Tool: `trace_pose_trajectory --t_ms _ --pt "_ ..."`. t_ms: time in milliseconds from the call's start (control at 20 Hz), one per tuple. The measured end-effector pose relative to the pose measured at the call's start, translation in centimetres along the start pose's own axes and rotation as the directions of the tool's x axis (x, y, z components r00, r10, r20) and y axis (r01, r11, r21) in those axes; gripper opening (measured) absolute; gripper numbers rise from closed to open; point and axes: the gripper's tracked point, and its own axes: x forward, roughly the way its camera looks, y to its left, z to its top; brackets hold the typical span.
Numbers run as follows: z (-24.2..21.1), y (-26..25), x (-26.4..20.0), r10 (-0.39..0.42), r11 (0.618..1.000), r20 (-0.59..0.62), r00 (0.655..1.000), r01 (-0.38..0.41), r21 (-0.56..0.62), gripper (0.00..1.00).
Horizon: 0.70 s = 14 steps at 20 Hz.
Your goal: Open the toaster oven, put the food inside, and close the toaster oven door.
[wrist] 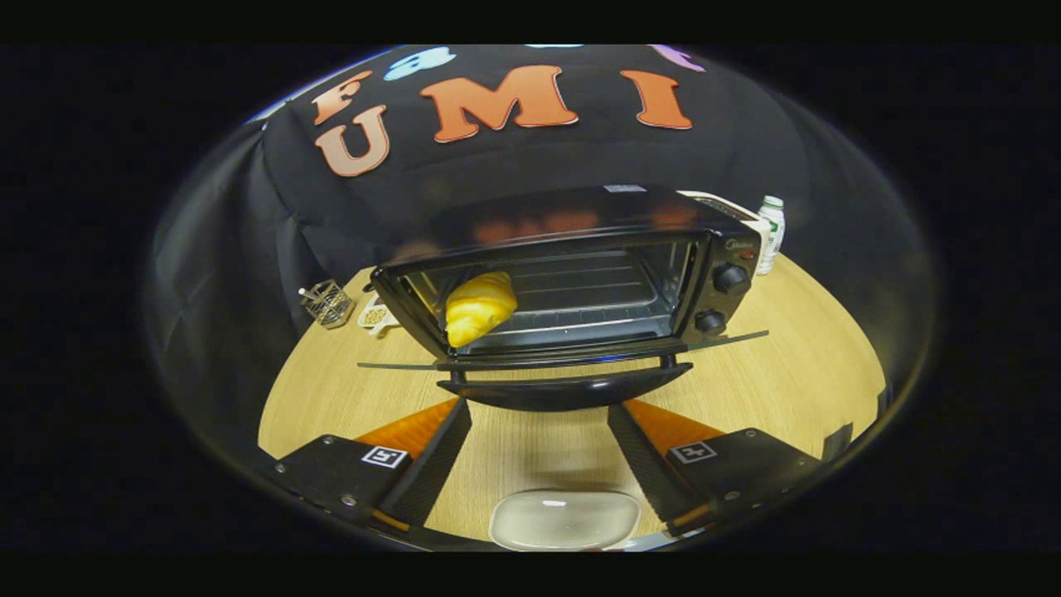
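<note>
One croissant (pixel 478 308) already lies on the rack at centre-left of the frame, inside the toaster oven (pixel 572 282); its door (pixel 564 388) hangs open; gripper (pixel 539 435) jaws apart and empty below its handle, seemingly placed to lift it.

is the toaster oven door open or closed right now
Open. The door is folded down flat in front of the toaster oven, so the rack and the bread inside show. The open gripper holds nothing.
</note>
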Motion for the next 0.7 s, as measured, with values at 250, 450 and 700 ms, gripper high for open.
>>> trace_pose_trajectory --t_ms 250,450,700 --pt "3.4 -0.2 0.6 -0.005 1.000 0.058 0.998 0.004 0.015 0.99" --pt "6.0 -0.2 0.4 -0.023 1.000 0.097 0.995 0.023 0.010 0.99" --pt "9.6 1.2 -1.7 -0.028 0.999 0.164 0.986 0.034 -0.036 0.99"
